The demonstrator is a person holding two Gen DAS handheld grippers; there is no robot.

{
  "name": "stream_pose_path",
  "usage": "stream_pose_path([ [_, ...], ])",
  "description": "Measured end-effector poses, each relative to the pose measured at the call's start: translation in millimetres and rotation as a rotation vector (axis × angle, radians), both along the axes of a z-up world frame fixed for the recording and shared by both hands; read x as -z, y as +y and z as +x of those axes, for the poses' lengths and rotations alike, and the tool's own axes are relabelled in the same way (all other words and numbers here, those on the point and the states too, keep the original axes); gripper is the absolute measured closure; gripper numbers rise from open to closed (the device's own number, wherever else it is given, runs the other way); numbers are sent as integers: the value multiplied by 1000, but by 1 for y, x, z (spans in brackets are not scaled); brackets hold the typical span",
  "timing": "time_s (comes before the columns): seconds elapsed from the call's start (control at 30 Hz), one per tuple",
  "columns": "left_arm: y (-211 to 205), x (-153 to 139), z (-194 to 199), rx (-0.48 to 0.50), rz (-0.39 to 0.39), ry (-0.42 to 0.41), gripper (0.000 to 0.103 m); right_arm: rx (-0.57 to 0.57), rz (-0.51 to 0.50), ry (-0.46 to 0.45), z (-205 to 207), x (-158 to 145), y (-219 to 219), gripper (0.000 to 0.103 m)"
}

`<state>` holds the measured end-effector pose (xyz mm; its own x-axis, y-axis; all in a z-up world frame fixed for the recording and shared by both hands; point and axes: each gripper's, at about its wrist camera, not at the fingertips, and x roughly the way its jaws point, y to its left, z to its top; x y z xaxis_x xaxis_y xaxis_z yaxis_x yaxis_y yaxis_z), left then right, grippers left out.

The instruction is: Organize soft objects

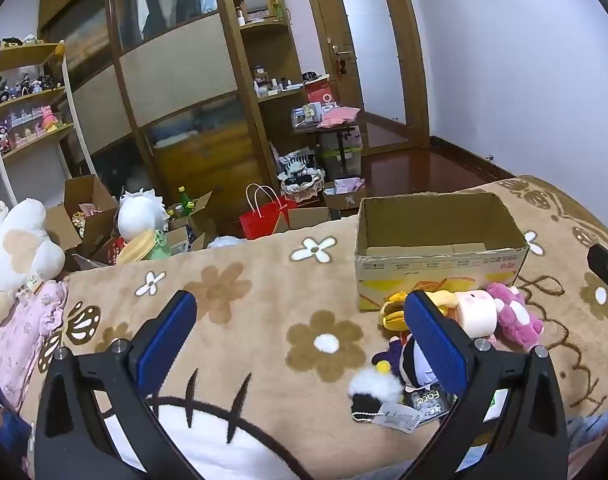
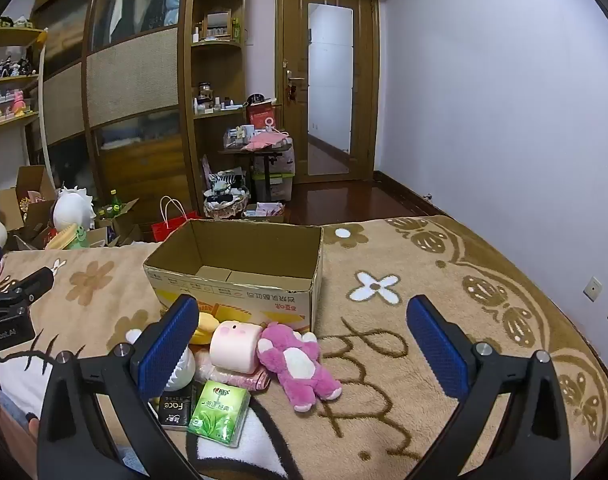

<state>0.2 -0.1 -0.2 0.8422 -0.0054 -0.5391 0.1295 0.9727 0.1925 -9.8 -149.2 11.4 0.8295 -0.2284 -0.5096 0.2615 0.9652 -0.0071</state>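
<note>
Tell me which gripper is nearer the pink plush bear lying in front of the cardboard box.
Right. The right gripper has the pink plush bear between its open fingers; the left gripper sits off to the bear's left, also open.

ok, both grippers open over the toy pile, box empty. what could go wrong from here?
1. The toys are packed tight: the pink bear leans on the cylinder plush, so one grasp may snag or drag a neighbour.
2. The green tissue pack and black Face pack lie in the same heap and could be grabbed by mistake.
3. The cardboard box sits on soft blanket; bumping its near wall may shove it away.
</note>
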Motion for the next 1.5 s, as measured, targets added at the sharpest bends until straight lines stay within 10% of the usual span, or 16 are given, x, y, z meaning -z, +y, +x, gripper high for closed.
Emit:
stream_pose_path([
  [1.5, 1, -1, -2, 8, 4, -5, 1, 3, 0, -1, 1, -1, 0, 0],
])
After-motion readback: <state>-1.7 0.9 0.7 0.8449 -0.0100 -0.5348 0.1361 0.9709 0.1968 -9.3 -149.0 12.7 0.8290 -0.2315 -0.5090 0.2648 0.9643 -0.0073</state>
